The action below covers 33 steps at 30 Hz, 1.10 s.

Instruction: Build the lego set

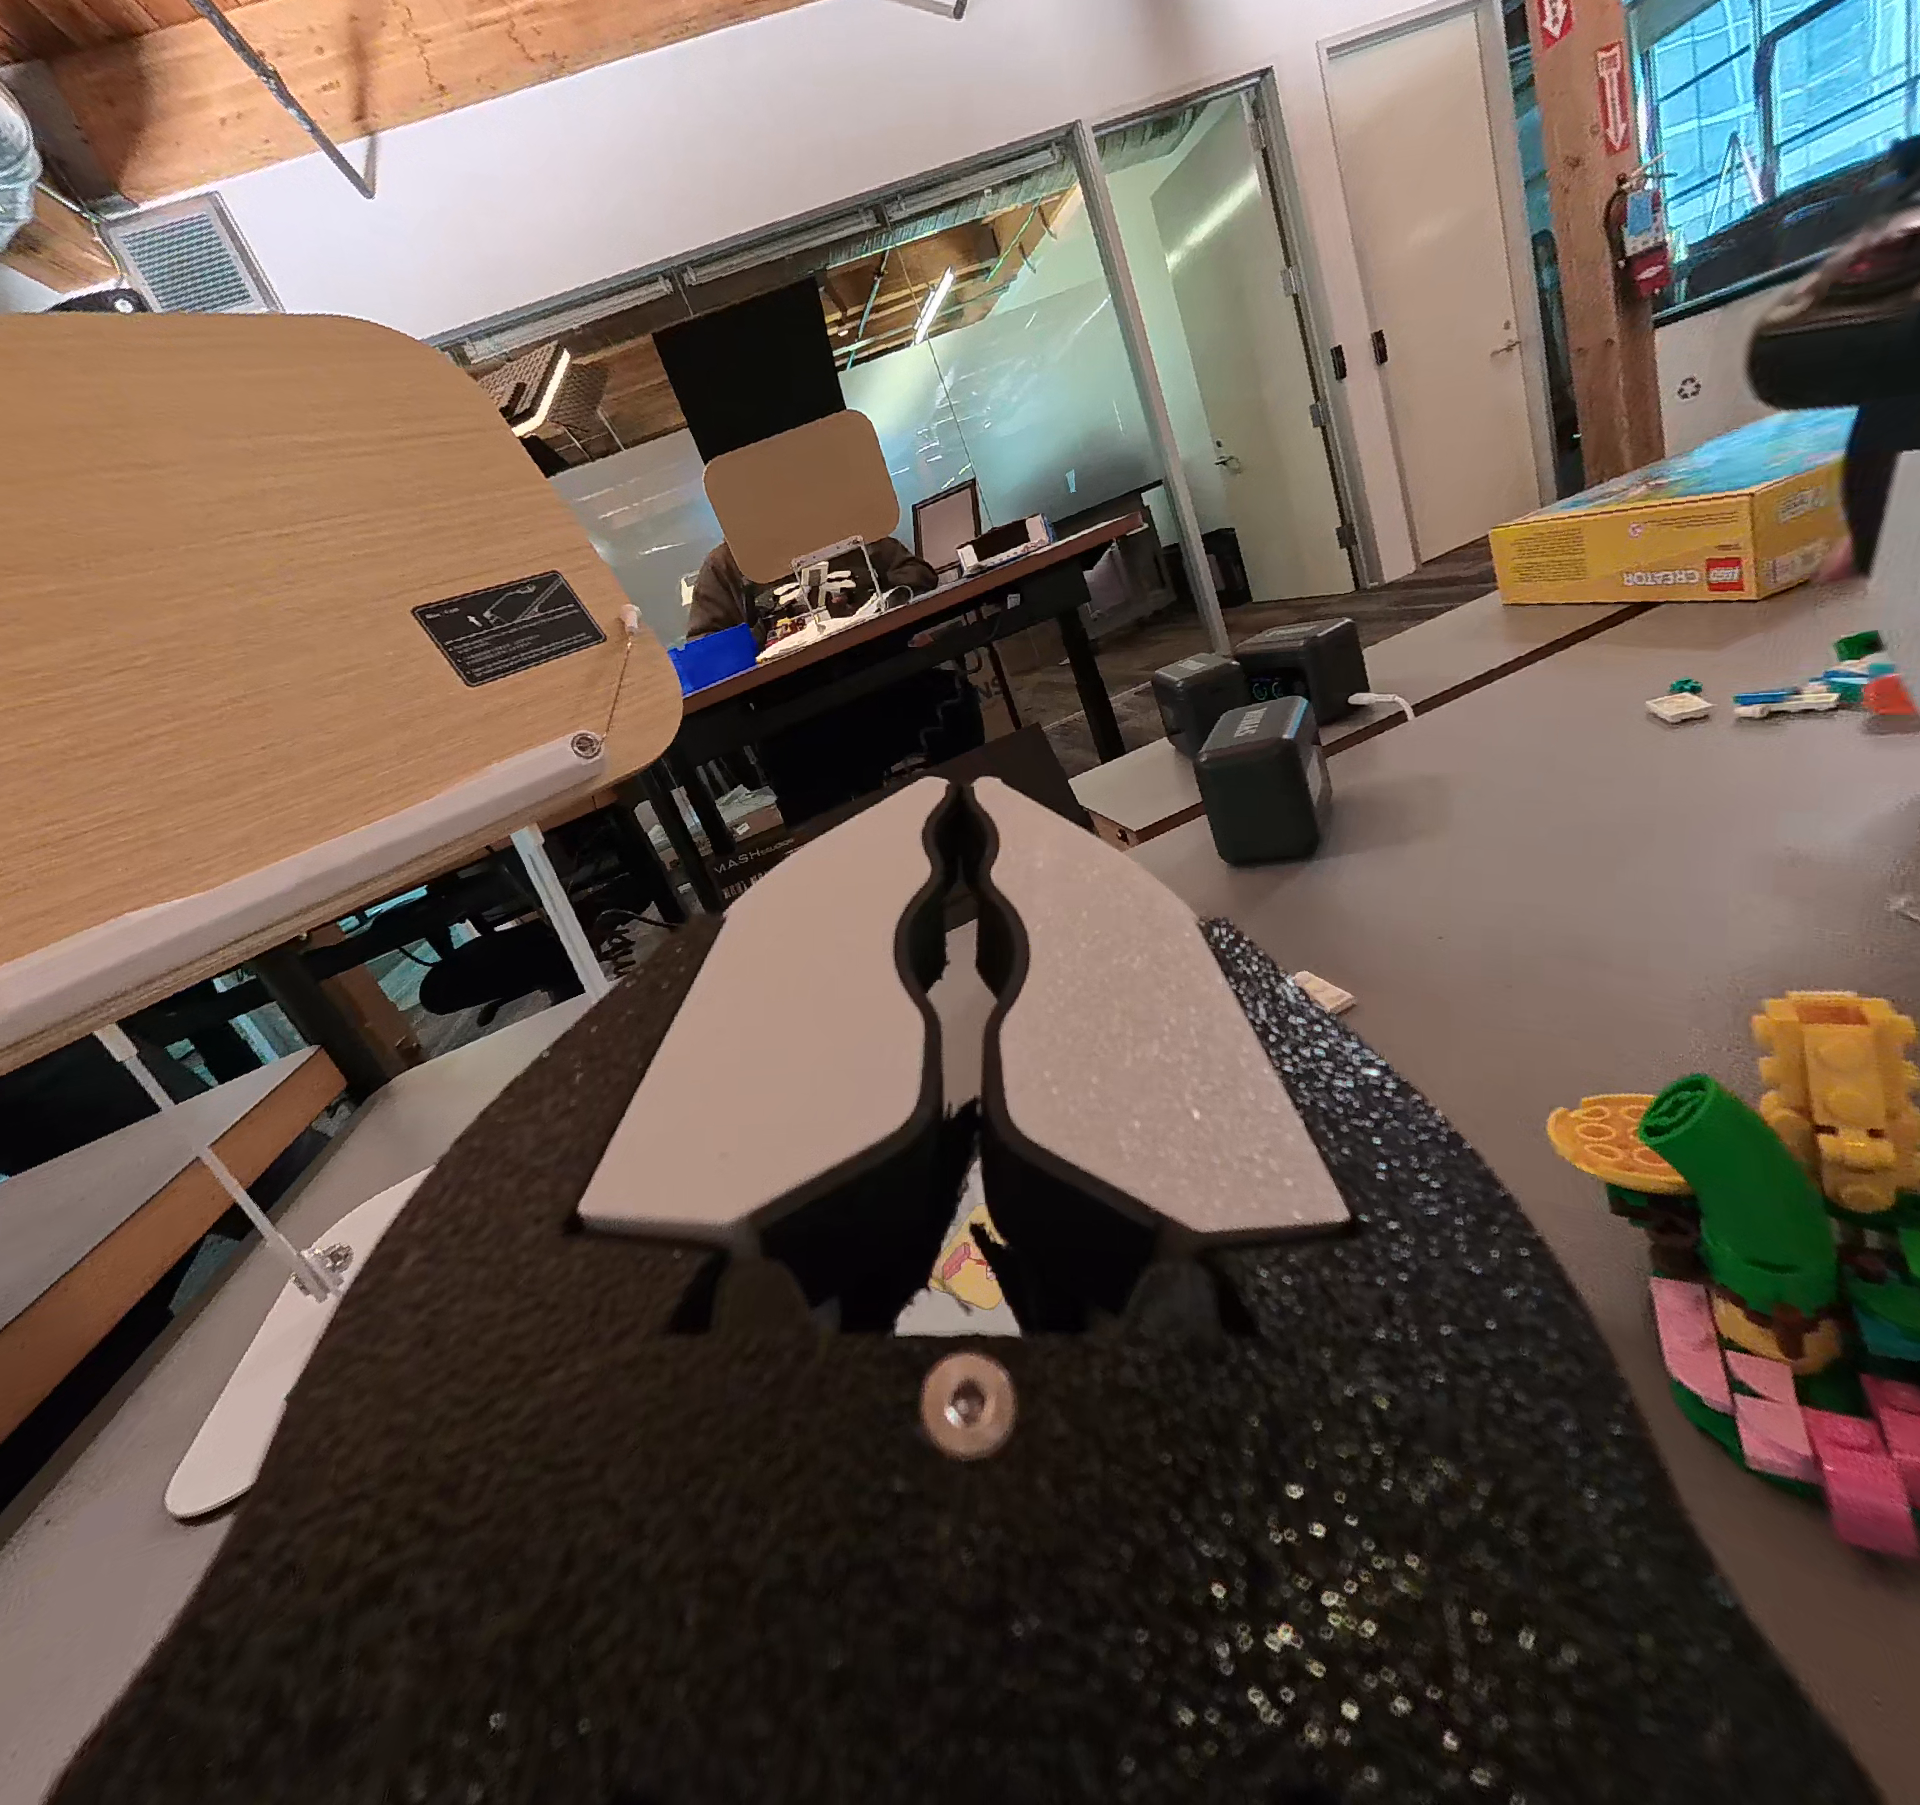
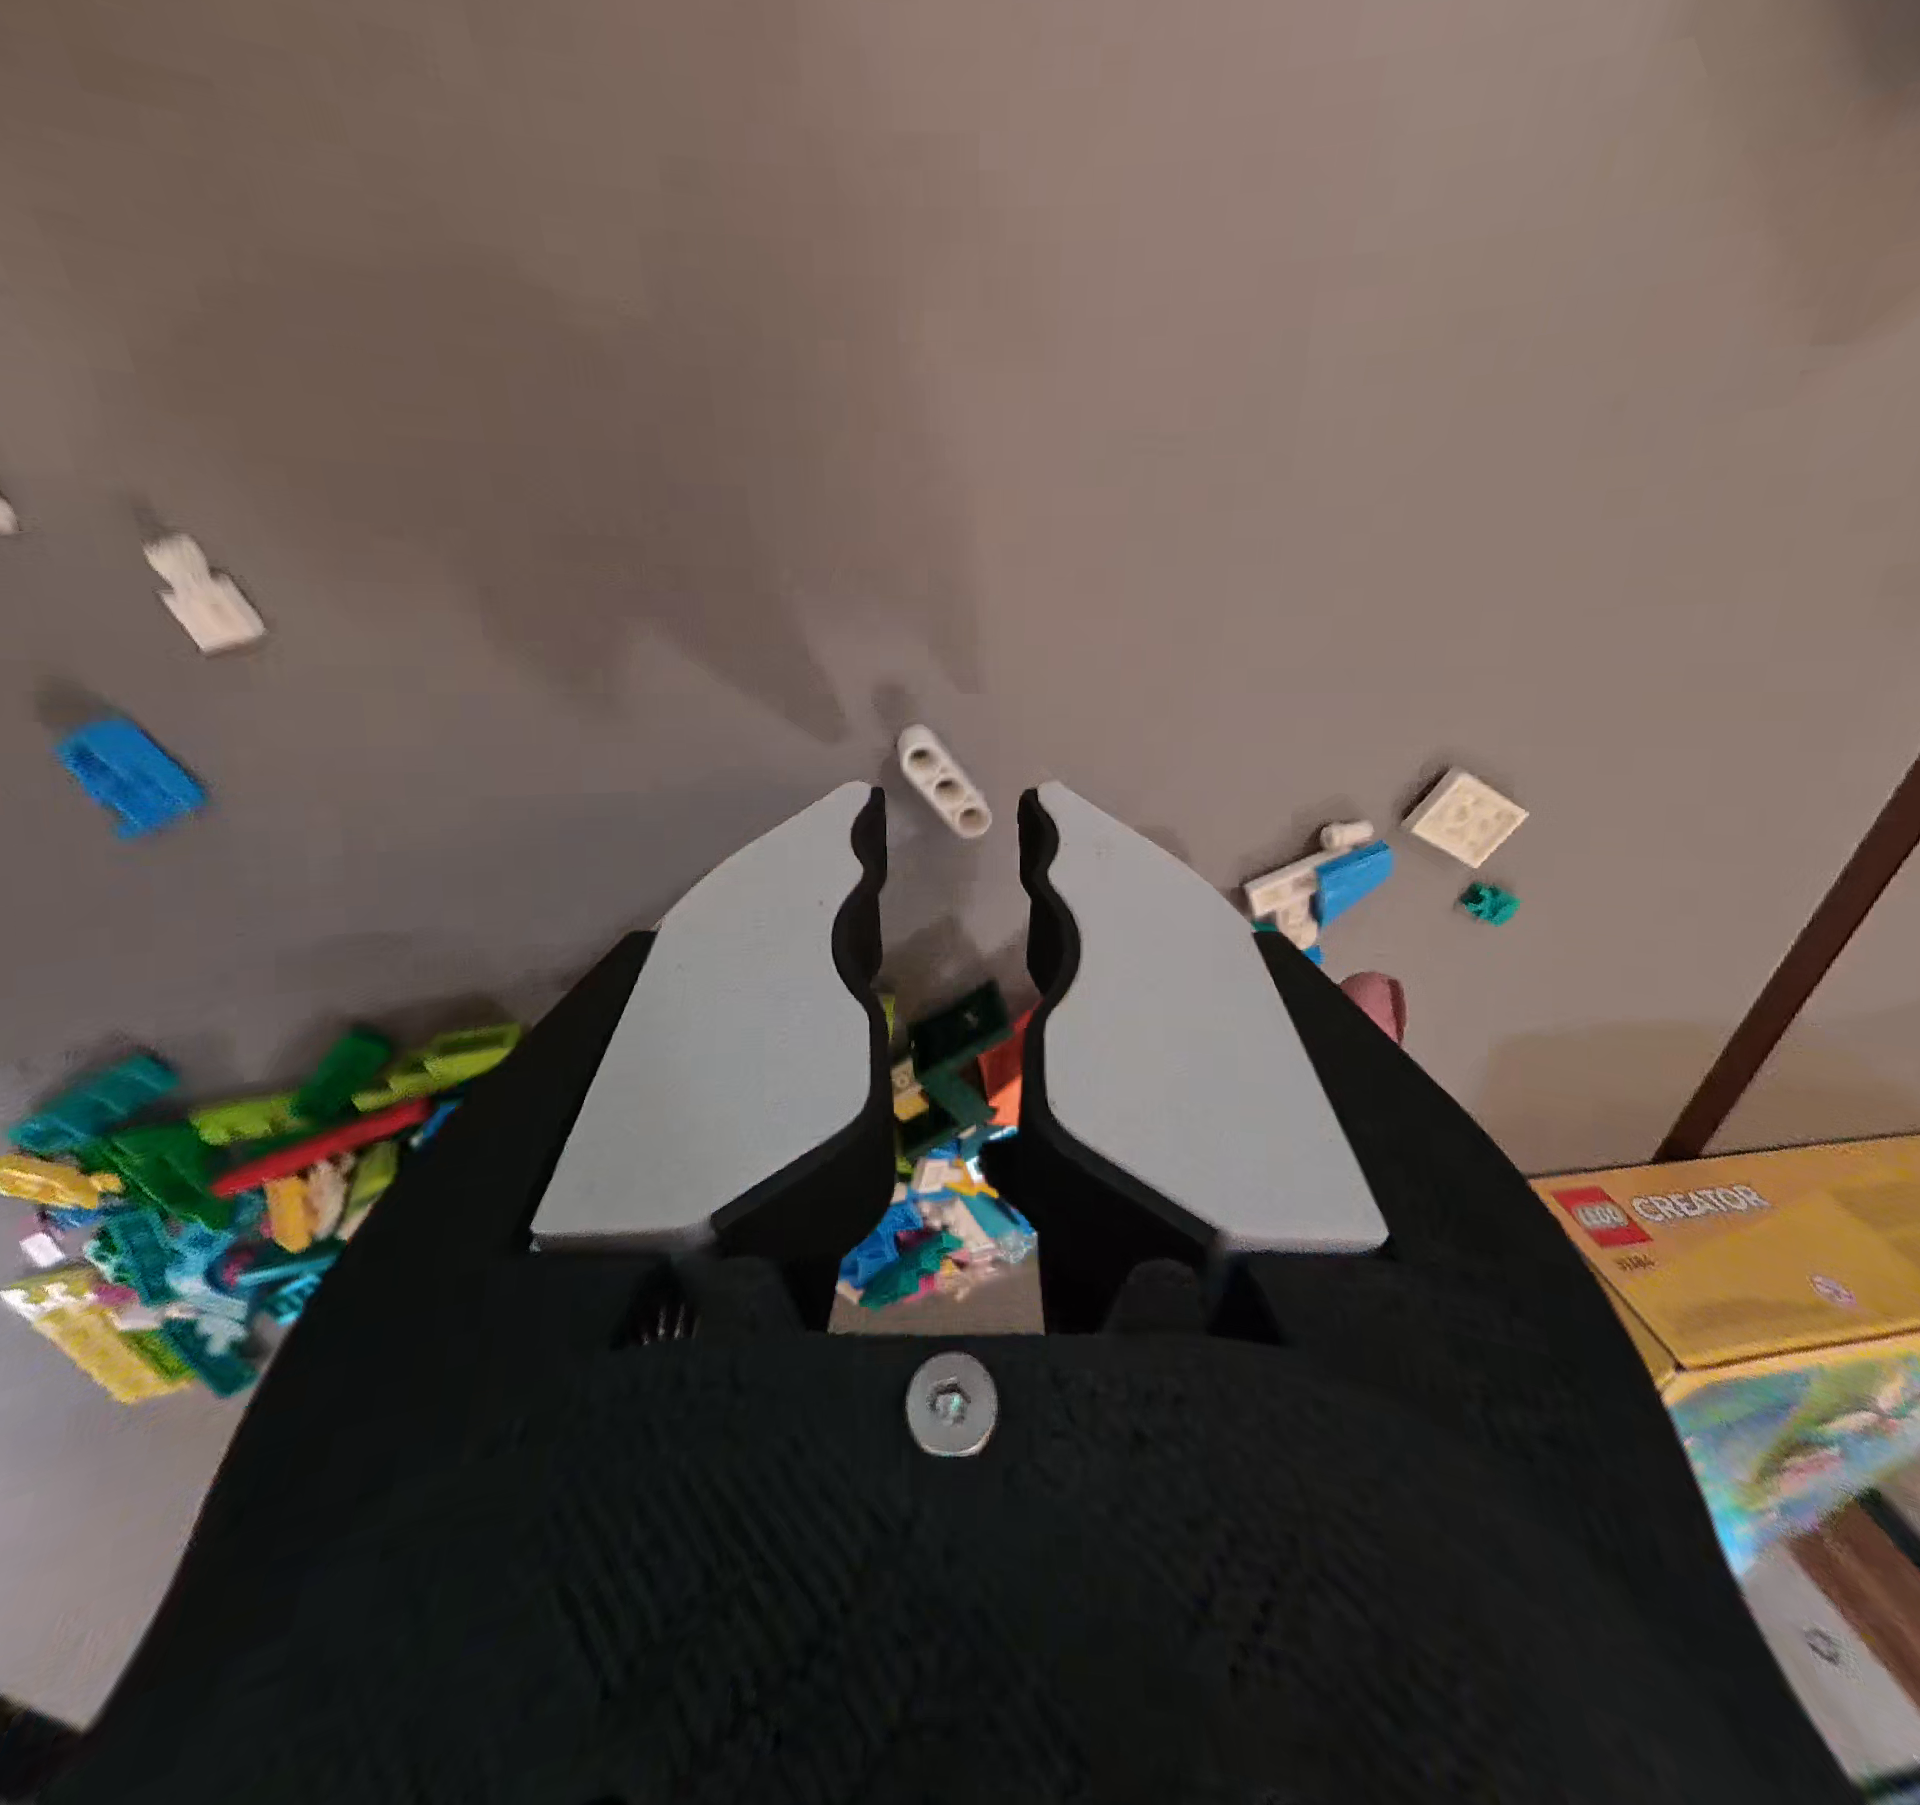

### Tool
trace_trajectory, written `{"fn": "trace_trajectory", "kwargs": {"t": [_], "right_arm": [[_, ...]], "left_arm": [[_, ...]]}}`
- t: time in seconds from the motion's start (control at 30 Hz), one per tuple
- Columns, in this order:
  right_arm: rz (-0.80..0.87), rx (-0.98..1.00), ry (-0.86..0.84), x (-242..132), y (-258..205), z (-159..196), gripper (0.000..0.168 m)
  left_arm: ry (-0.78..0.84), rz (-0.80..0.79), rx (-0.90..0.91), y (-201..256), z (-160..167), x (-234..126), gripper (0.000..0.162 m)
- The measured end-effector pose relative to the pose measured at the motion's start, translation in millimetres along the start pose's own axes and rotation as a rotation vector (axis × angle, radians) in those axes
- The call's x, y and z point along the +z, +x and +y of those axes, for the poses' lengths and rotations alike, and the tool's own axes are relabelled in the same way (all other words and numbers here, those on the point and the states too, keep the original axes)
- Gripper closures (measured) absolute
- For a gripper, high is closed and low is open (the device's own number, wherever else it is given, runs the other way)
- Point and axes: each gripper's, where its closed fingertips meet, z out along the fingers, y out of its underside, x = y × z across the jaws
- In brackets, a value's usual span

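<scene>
A partly built lego model (image 1: 1787, 1267) in yellow, green and pink stands on the grey table at the right of the left wrist view. My left gripper (image 1: 963, 794) is shut and empty, tilted up and away from the model. My right gripper (image 2: 951, 791) is open and empty, hovering over the table. A small white three-hole beam (image 2: 943, 781) lies on the table just beyond its fingertips. A pile of loose bricks (image 2: 208, 1194) lies left of and under the gripper. The right gripper's dark body (image 1: 1849, 332) shows at the right edge of the left wrist view.
A yellow lego box (image 1: 1662, 529) (image 2: 1766, 1246) sits at the table's edge. Loose pieces lie around: a blue brick (image 2: 130, 773), white plates (image 2: 203, 592) (image 2: 1465, 815), a white-and-blue piece (image 2: 1325, 882). Dark power units (image 1: 1262, 779) stand behind. A wooden tabletop (image 1: 260, 592) rises at left. A person sits at a far desk. There is about 35 cm between the tips of the two grippers. My left tips are about 40 cm from the white-and-blue piece (image 2: 1325, 882), my right tips only 8 cm.
</scene>
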Motion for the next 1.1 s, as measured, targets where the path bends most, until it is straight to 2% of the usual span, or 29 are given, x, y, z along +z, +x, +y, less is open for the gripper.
{"fn": "trace_trajectory", "kwargs": {"t": [0.03, 0.2, 0.27, 0.33, 0.4, 0.53, 0.6, 0.73, 1.0, 1.1], "right_arm": [[0.001, -0.019, -0.006, 2, -2, 5, 0.145], [-0.005, -0.038, 0.013, 8, -2, 8, 0.148], [0.001, -0.028, 0.02, 9, 1, 5, 0.16], [0.015, -0.034, 0.045, 9, 4, -3, 0.162], [0.028, -0.026, 0.157, 4, 9, -34, 0.162], [0.078, -0.086, 0.349, -8, 20, -118, 0.162], [0.103, -0.163, 0.347, -7, 24, -147, 0.162], [0.106, -0.231, 0.304, 1, 32, -180, 0.162], [0.113, -0.262, 0.19, 19, 44, -191, 0.162], [0.1, -0.244, 0.205, 21, 45, -196, 0.162]], "left_arm": [[0.0, -0.001, -0.002, 0, 0, 0, 0.162], [-0.002, -0.003, -0.006, -2, 1, 0, 0.162], [-0.002, -0.002, -0.004, -1, 1, 0, 0.162], [-0.003, 0.003, -0.004, 0, 1, 0, 0.162], [-0.007, 0.008, -0.002, 2, 2, 2, 0.162], [-0.026, 0.021, 0.018, 7, 9, 5, 0.162], [-0.025, 0.016, 0.032, 5, 9, 4, 0.162], [-0.025, 0.004, 0.025, 1, 10, 4, 0.162], [-0.021, 0.011, 0.041, 4, 8, 5, 0.162], [-0.019, 0.015, 0.04, 5, 8, 5, 0.162]]}}
